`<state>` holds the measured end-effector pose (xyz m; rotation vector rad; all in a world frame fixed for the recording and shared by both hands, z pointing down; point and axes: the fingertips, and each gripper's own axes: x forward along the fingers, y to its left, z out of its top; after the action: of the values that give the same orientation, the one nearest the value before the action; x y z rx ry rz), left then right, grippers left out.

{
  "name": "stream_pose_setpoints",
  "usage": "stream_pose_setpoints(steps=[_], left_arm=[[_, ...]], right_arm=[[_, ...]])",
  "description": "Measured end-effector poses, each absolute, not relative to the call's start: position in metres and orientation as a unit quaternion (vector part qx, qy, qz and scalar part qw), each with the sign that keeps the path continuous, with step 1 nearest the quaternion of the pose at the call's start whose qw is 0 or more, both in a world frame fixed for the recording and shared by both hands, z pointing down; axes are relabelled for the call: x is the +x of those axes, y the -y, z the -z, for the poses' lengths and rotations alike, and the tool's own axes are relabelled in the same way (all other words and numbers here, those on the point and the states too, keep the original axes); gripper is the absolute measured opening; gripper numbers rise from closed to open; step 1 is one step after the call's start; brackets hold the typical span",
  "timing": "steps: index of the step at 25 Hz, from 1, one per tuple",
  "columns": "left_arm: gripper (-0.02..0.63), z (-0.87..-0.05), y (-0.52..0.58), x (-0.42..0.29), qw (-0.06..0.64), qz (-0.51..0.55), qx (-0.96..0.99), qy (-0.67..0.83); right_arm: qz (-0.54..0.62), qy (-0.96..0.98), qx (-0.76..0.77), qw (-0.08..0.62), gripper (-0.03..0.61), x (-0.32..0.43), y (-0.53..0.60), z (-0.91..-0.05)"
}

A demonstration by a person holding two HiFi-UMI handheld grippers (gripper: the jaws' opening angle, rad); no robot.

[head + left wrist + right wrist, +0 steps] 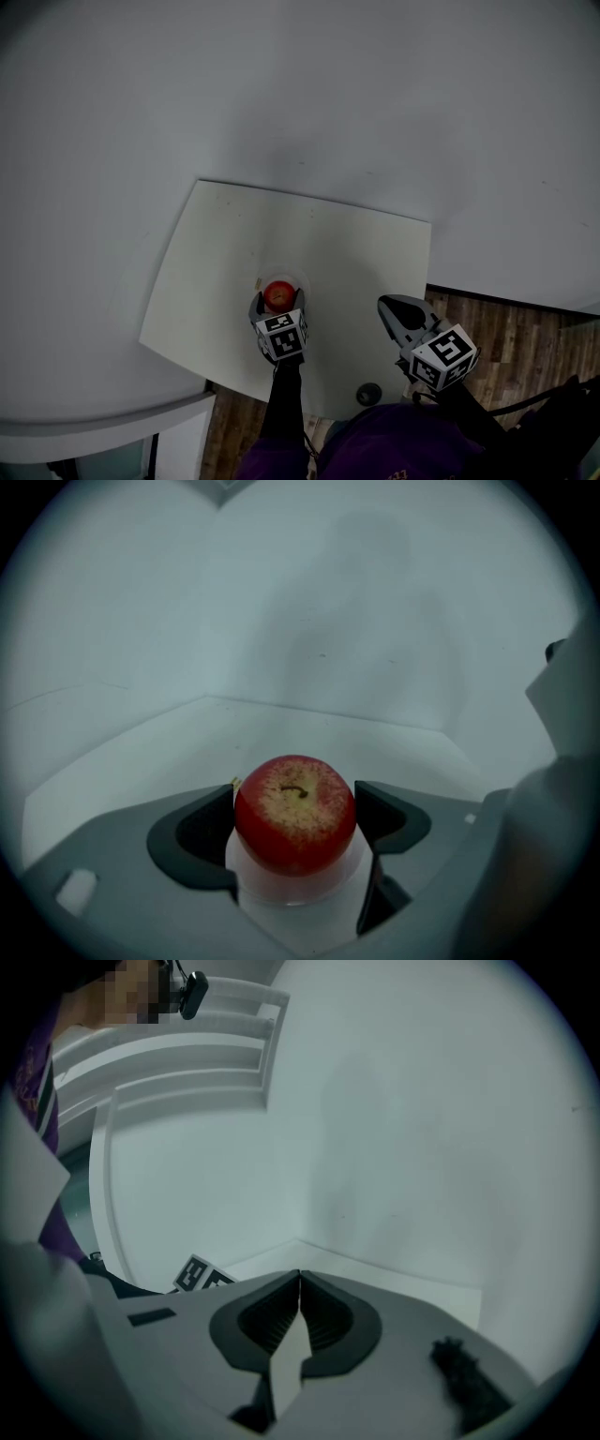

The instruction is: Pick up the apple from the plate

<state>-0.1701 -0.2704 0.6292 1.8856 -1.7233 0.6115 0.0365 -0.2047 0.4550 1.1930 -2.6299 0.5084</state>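
In the head view the left claw (279,302) and its marker cube cover the near side of the apple (277,292) and most of the plate (298,278). A dark round thing (368,394) by the surface's (225,244) front edge is too small to identify. The bottom edge cuts off the purple sleeve (403,448).

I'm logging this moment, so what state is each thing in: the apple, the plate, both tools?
apple: stem up, sitting on the plate, between the left tool's jaws.
plate: flat on the table, carrying the apple.
left tool: shut on the apple, jaws against both sides.
right tool: shut, empty, jaws together.
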Motion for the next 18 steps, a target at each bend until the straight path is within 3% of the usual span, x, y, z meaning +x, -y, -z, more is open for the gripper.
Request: stream_pose_setpoints(steps=[18], left_arm=[[0.400,-0.595,0.267,-0.153,0.224,-0.194,0.726,0.621]], right_arm=[[-0.172,0.893,0.405,0.100,0.012,0.038,0.206,-0.454]])
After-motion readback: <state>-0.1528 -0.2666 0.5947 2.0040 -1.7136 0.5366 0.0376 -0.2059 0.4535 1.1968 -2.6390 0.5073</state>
